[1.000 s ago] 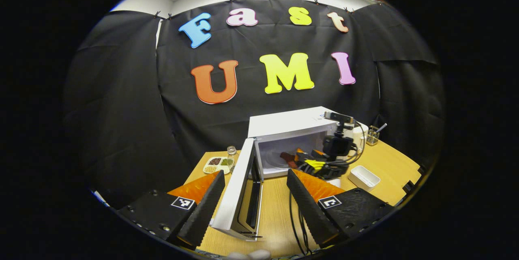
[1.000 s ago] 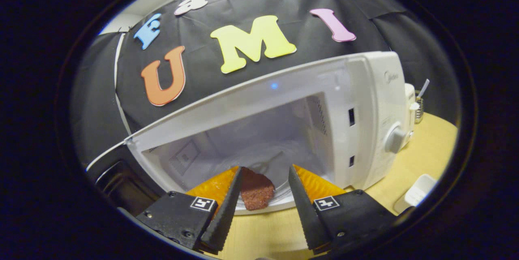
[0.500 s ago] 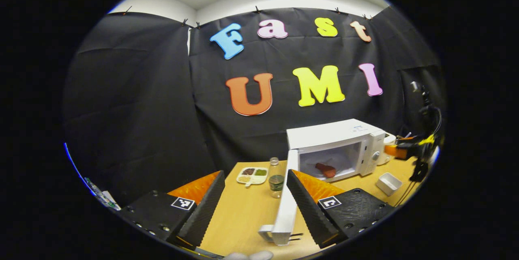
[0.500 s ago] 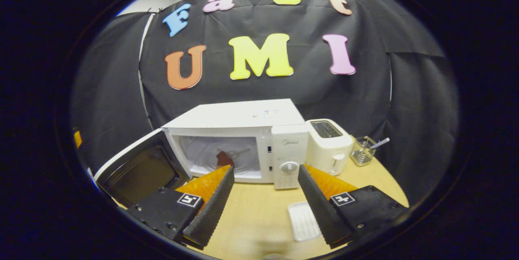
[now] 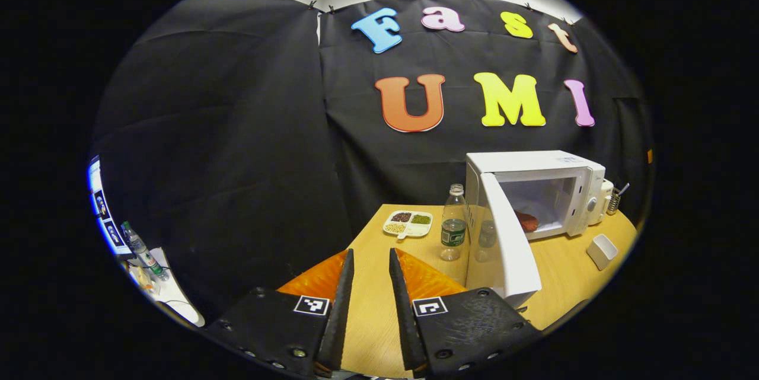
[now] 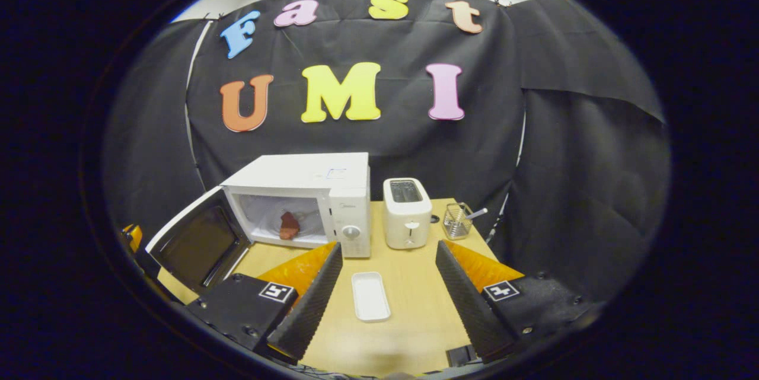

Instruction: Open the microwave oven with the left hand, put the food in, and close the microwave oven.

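Observation:
The white microwave (image 5: 533, 169) (image 6: 308, 181) stands at the back of the wooden table with its door (image 5: 504, 243) (image 6: 198, 243) swung wide open. A reddish-brown piece of food (image 5: 528, 221) (image 6: 289, 224) lies inside the cavity. My left gripper (image 5: 370, 252) hovers over the table's near left part, left of the door's edge. It holds nothing, and only a narrow gap is left between its fingers. My right gripper (image 6: 389, 246) is wide open and empty, well back from the oven, with a small white tray (image 6: 370, 296) between its fingers.
A clear bottle (image 5: 453, 220) and a divided dish of grains (image 5: 408, 223) stand left of the door. A white toaster (image 6: 406, 214) and a wire utensil basket (image 6: 456, 221) stand right of the microwave. The white tray (image 5: 602, 249) lies in front of it.
The right gripper let go of the food inside the oven and pulled far back. The left gripper drew away to the left of the door, and its fingers closed to a narrow gap.

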